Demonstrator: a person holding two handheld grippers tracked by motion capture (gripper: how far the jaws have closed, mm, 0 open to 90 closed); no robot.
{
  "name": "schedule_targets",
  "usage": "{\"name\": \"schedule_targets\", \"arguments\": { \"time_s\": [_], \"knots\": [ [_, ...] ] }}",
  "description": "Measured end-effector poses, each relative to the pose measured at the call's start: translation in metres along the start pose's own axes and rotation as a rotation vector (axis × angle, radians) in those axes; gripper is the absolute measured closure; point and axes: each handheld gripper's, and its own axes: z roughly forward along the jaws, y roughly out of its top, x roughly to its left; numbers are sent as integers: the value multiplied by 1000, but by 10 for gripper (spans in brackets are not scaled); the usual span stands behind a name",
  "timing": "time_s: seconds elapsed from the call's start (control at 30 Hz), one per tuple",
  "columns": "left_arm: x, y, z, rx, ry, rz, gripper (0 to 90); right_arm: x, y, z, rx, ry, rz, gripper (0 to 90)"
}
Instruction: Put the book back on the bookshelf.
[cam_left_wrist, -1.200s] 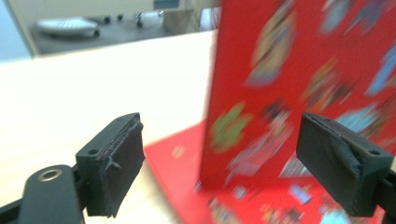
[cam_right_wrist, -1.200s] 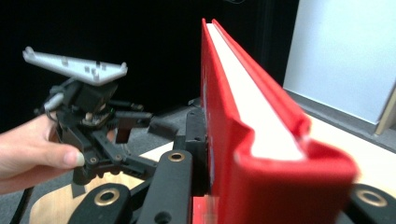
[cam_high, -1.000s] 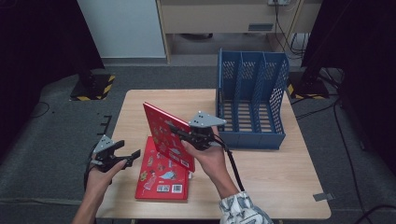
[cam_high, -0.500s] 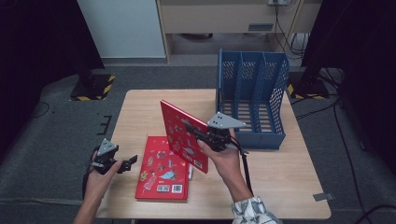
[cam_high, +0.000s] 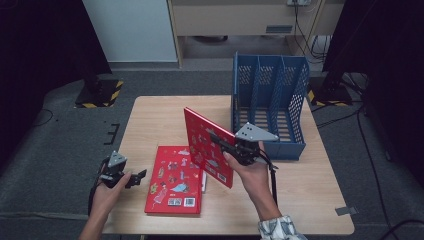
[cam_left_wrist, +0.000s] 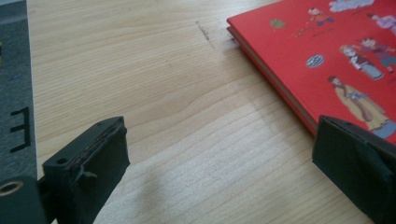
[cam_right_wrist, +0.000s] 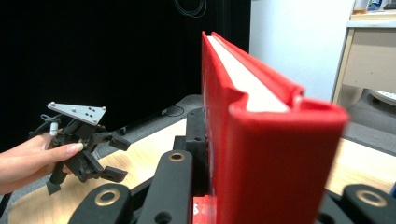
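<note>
The red book (cam_high: 209, 147) is hanging upright above the middle of the bench (cam_high: 160, 115), tilted a bit, with the right gripper (cam_high: 231, 146) pinching it by the spine end, jaws pressed tight on the cover and nothing slipping as far as I can tell. In the right gripper view you're looking straight down the spine of that book (cam_right_wrist: 261, 140), pages facing up and away. Just beside it to the right the blue file rack (cam_high: 270, 107) is standing with its three slots open toward the person, so I'm guessing the book is heading into one of those. A second red book (cam_high: 175, 180) is lying flat on the bench below, cover up. The left gripper (cam_high: 131, 178) is hovering low near the bench's left edge with its jaws spread wide and nothing between them; they've just been opening, and in the left gripper view the flat book's corner (cam_left_wrist: 327, 56) is sitting just past the far jaw. To do this bit well I'd be keeping the book vertical, lining its bottom edge up with a slot before lowering, and not clipping the dividers
</note>
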Motion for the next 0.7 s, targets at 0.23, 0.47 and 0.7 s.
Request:
{"name": "schedule_targets", "arguments": {
  "time_s": [0.23, 0.47, 0.7],
  "knots": [
    [2, -1, 0, 5, 17, -11, 28, -2, -1, -11, 2, -9, -4, 797],
    [2, -2, 2, 22, 21, -11, 28, -5, -4, -24, -2, -16, 1, 797],
    [4, -4, 2, 31, 38, -18, 29, -9, -7, -38, -6, -22, 4, 797]
  ]
}}
